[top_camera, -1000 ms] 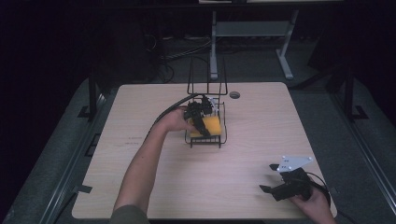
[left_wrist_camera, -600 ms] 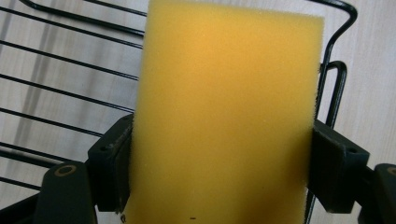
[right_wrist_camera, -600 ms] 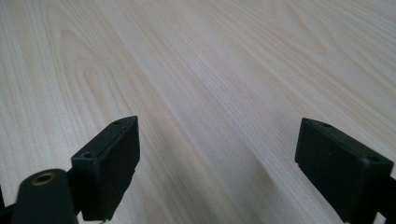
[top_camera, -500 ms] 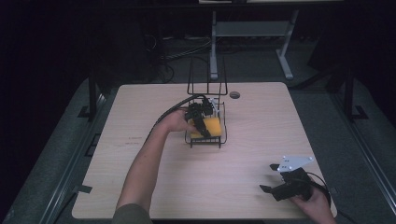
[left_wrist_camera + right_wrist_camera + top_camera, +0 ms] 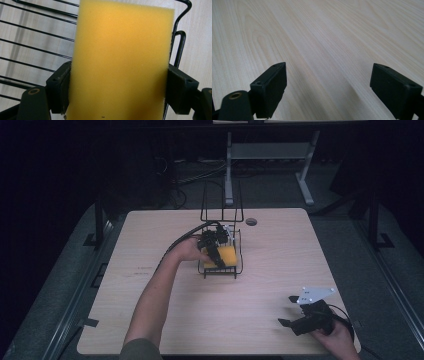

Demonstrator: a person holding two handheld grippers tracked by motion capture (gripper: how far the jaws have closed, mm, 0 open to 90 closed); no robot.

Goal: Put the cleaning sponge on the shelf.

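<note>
Two grippers share the table (image 5: 150, 320), and they are doing very different work. The left gripper (image 5: 215, 254) is clamped on a yellow sponge (image 5: 226, 256), which sits inside the black wire rack (image 5: 235, 270) near the table's middle; the left gripper view shows both jaws pressed against the sponge's (image 5: 120, 62) sides, with the rack's wires (image 5: 32, 45) and pale wood behind it. Compared with a second ago, almost nothing has shifted — the left hand (image 5: 187, 251) and sponge hold the same place over the rack's floor, and only the forearm has edged slightly. That stillness suggests the placing is about finished, and letting go is likely the step left. The right gripper (image 5: 290, 312) rests well apart near the table's front right corner — jaws spread wide over bare wood (image 5: 324, 50), gripping nothing.
</note>
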